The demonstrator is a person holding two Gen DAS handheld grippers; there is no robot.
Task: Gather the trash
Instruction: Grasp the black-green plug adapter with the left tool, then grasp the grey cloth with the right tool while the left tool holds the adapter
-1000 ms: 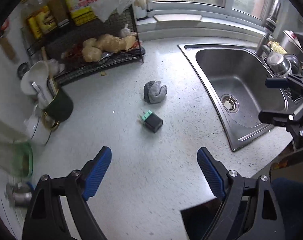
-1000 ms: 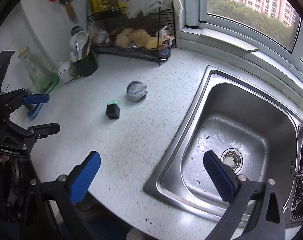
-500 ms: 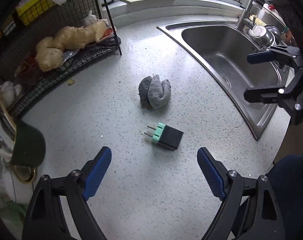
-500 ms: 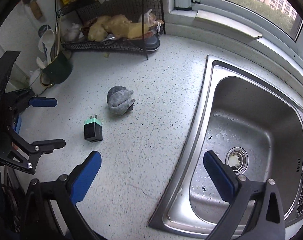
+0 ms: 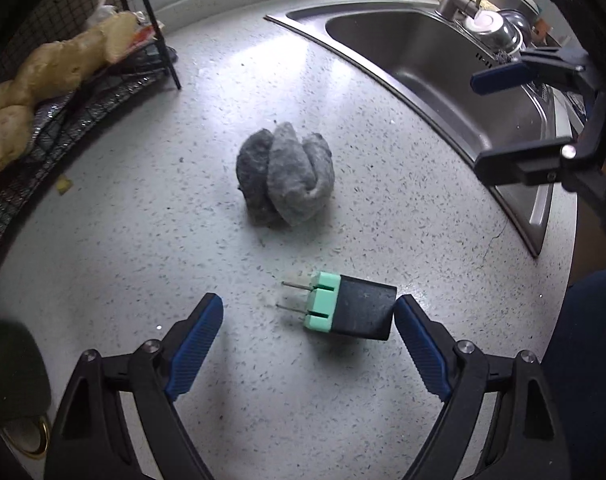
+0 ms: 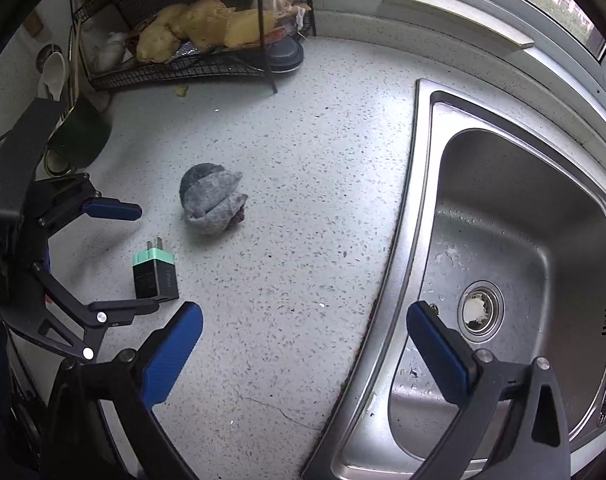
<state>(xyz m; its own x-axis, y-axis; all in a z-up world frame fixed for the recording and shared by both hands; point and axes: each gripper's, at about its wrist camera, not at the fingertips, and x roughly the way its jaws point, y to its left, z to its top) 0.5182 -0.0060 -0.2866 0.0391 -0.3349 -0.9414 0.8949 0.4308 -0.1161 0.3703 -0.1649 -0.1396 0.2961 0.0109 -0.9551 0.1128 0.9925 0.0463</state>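
trash: 2 – one grey wad, one plug, both on counter, left of sink
plug: nearer the counter edge than wad, between left claw's fingers, prongs toward rack
claws: 2 – left claw released, holds nothing; right claw released, over sink rim
rack: 1, behind wad, ginger on it
counter: pale speckled stone, window behind

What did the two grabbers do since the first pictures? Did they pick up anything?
Both came down closer to the counter. The left gripper now brackets the black and green plug, jaws wide, gripping nothing. The right gripper hangs open over the sink edge. The plug and grey wad stayed put.
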